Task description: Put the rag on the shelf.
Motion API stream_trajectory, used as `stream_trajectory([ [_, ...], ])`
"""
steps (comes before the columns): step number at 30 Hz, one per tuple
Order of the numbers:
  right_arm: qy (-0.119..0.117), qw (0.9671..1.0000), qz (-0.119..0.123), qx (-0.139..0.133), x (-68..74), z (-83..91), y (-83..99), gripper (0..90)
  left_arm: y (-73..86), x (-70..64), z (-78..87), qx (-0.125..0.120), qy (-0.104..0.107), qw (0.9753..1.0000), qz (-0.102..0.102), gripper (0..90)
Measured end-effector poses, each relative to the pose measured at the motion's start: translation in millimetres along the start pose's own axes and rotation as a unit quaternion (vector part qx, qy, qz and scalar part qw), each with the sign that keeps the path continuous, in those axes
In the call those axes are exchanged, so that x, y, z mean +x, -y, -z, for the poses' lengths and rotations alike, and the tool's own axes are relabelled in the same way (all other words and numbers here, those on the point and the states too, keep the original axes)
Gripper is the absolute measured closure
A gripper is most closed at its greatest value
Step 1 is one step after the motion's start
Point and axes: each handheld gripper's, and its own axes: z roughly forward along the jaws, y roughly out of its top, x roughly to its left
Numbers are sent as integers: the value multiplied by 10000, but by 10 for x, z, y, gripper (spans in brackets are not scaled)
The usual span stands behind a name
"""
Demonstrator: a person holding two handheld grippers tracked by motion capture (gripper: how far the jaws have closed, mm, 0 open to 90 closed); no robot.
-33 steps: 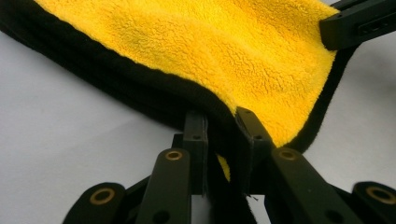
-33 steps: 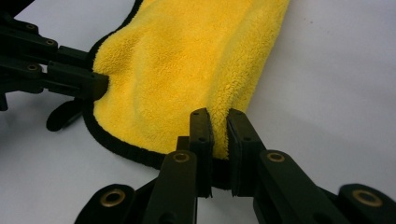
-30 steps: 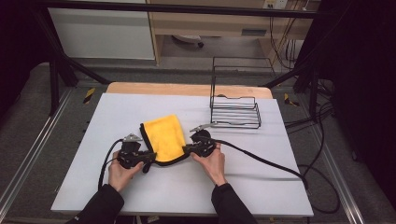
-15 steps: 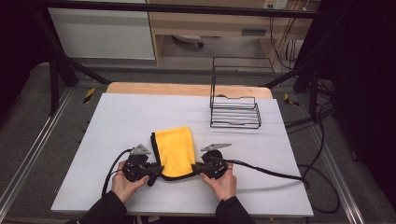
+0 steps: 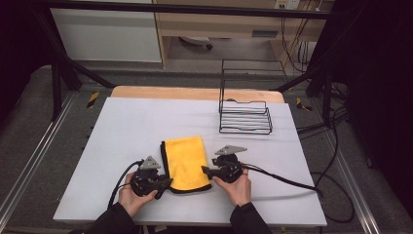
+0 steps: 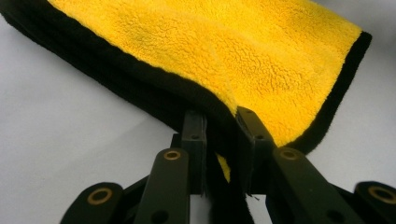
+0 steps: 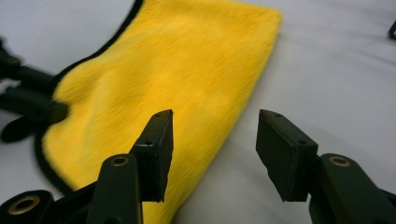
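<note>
A yellow cloth (image 5: 185, 163) with black edging lies folded flat on the white table (image 5: 136, 122), near its front edge. My left gripper (image 5: 167, 183) is shut on the cloth's near left corner. In the left gripper view the jaws (image 6: 222, 122) pinch the black hem and a bit of the yellow pile (image 6: 243, 56). My right gripper (image 5: 204, 170) is at the cloth's right edge. In the right gripper view it (image 7: 212, 140) stands open over that edge of the cloth (image 7: 177, 70) with nothing held. The left gripper (image 7: 28, 102) shows at the far left there.
A black wire rack (image 5: 246, 117) stands at the table's back right. A black cable (image 5: 282, 178) trails right from my right gripper across the table. A wooden strip (image 5: 195, 92) runs along the far edge, with metal frame rails on both sides.
Both hands have drawn the cloth toward the table's near edge and laid it flat. The right gripper now stands open beside it; the left stays shut on its corner.
</note>
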Motion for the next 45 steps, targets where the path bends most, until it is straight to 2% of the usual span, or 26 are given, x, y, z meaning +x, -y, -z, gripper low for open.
stream_trajectory([
  [2,64,10000,-35,47,-112,-121,-78,471,1,2,-1,1,5,10000,-2,748],
  [6,54,9999,-53,148,-230,-327,-120,533,0,16,-3,9,45,10000,26,747],
  [8,-64,9998,-54,203,-264,-408,-118,573,0,18,-3,11,49,10000,22,747],
  [12,-329,9990,-162,237,-260,-434,-109,735,-5,26,-3,36,71,10000,21,746],
  [15,-433,9981,-320,294,-255,-431,-114,849,-6,27,-3,29,76,10000,38,745],
  [17,-420,9981,-355,285,-245,-413,-114,878,-11,28,0,39,81,10000,34,745],
  [23,-223,9983,-464,261,-203,-274,-95,888,-18,47,16,24,198,9998,8,745],
  [31,121,9974,-574,410,-120,-34,41,885,-38,26,11,86,322,9993,-190,742],
  [35,110,9981,-506,327,-136,-34,94,826,-29,21,7,36,275,9993,-240,713],
  [37,90,9992,-356,128,-181,-24,125,731,-28,30,22,8,280,9993,-245,683],
  [41,-91,9996,-259,-89,-290,58,170,549,-37,41,81,-133,221,9994,-247,613],
  [45,-89,9995,-97,-303,-389,167,191,383,-84,117,206,-395,-62,9987,-330,478],
])
